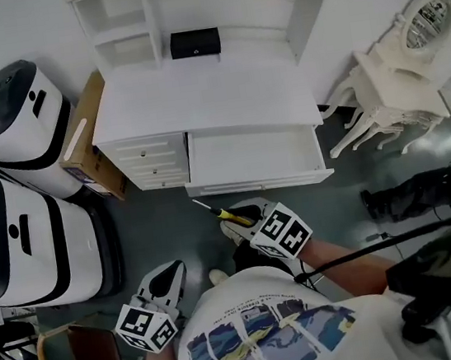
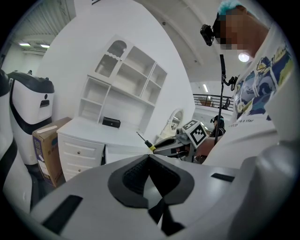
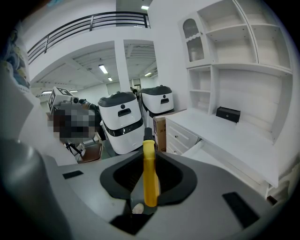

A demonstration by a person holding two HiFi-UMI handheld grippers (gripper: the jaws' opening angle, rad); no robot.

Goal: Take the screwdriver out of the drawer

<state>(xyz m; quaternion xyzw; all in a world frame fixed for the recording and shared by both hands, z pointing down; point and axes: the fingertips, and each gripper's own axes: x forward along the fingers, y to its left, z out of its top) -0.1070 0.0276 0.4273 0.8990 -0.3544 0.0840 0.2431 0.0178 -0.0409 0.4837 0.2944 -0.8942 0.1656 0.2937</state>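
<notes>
Right tongs (image 3: pixel 149 161): jaws partly closed and clamped on the yellow handle of the screwdriver (image 3: pixel 149 174). The handle lies lengthwise between the jaws, so the tool's long axis runs along the tongs' own line, with the black collar and thin shaft sticking out ahead. In the head view the shaft points away from me and to the left, its tip just short of the front panel of the open drawer (image 1: pixel 253 184). The whole tool is outside the drawer, over the floor (image 1: pixel 165 225) and below the edge of the worktop (image 1: pixel 205 95). What I can see of the drawer's inside looks bare. Left tongs (image 1: pixel 166 280): jaws together with nothing between them, held low on my left, well apart from the tool. The right hand is the only one on the screwdriver. Judgement: removal looks complete. Any next move means carrying the tool away from the drawer along its own axis, with the tip leading.
</notes>
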